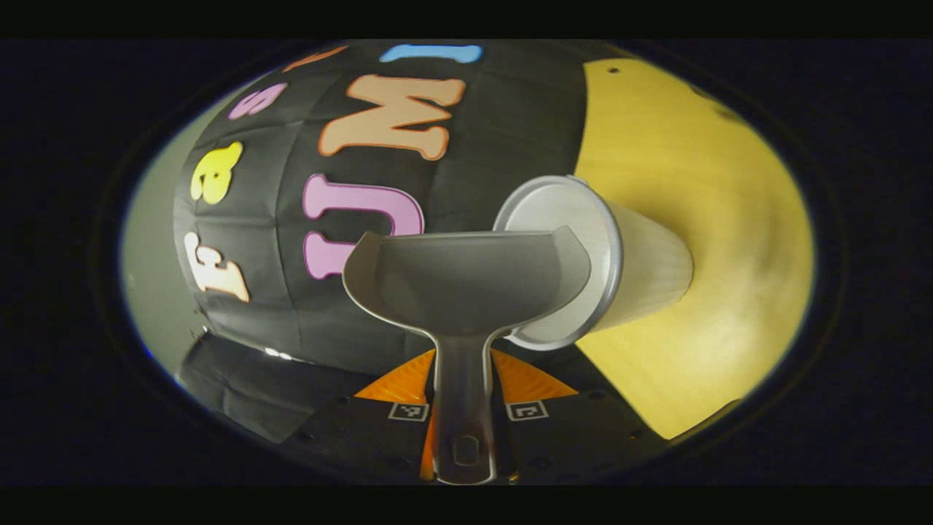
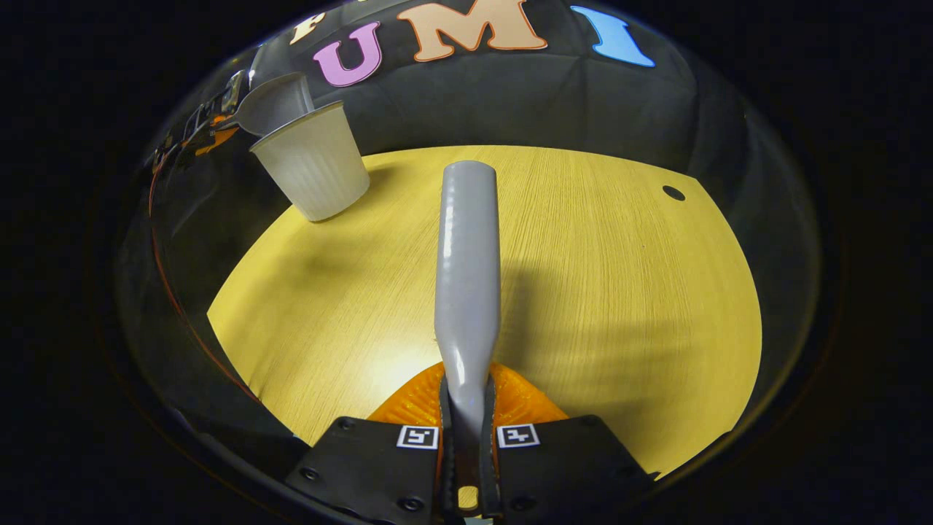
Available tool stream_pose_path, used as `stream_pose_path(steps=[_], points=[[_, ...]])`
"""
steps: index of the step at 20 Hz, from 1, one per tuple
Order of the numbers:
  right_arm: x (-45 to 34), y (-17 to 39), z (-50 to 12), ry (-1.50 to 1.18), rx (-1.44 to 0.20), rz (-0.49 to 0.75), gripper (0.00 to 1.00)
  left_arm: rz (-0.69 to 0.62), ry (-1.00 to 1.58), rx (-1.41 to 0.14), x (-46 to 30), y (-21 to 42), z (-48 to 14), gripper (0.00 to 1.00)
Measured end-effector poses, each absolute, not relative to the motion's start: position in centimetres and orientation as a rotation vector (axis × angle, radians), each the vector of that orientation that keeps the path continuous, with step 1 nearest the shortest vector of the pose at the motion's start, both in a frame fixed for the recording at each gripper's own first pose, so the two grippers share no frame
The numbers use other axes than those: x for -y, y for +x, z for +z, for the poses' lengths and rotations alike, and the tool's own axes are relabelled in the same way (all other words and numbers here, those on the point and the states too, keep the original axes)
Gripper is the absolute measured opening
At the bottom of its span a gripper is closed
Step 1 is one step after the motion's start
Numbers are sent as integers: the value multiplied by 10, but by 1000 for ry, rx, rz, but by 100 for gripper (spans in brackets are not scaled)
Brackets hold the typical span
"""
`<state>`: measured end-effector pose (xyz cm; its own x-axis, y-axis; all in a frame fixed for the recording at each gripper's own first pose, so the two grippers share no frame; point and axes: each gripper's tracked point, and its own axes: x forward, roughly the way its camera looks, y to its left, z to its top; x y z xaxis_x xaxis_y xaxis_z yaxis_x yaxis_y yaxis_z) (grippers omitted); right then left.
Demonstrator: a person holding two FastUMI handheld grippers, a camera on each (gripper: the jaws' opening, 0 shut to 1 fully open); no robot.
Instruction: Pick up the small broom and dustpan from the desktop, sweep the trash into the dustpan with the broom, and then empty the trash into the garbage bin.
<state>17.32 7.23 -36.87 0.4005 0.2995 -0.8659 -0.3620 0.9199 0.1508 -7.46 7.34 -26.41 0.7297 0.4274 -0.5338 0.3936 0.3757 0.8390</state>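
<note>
This is a staged recording booth rather than a lived-in room: a black cloth wall hangs close behind a bare, yellow wood-grain desk with a small round hole near its far edge. On the desk stands a pale ribbed plastic garbage bin, and square black-and-white marker tags sit on the tongs, the fittings of a data-gathering setup.

- Nothing you could read here: the square coded markers on your right gripper, beside the broom handle, carry patterns, no words.
</note>
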Motion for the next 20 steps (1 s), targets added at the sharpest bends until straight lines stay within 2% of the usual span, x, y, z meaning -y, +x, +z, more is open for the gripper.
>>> stream_pose_path(steps=[4, 7, 9, 10, 14, 17, 20], points=[[-72, 174, -370, -58, -1071, 409, 15, 78, 997, -739, -49, -69, -253, 25], [-73, 174, -369, -46, -1062, 395, 15, 62, 782, -708, -9, -70, -254, 22], [-74, 173, -369, -34, -1052, 380, 15, 38, 624, -685, 30, -77, -262, 25], [-74, 173, -369, -25, -1052, 371, 15, 25, 551, -691, 48, -84, -272, 22], [-74, 171, -368, 21, -1059, 320, 15, -27, 311, -699, 131, -118, -311, 25], [-73, 170, -368, 16, -1069, 279, 15, -67, 243, -729, 174, -147, -346, 24], [-71, 165, -371, 13, -1108, 254, 15, -96, 198, -835, 199, -177, -390, 24]])
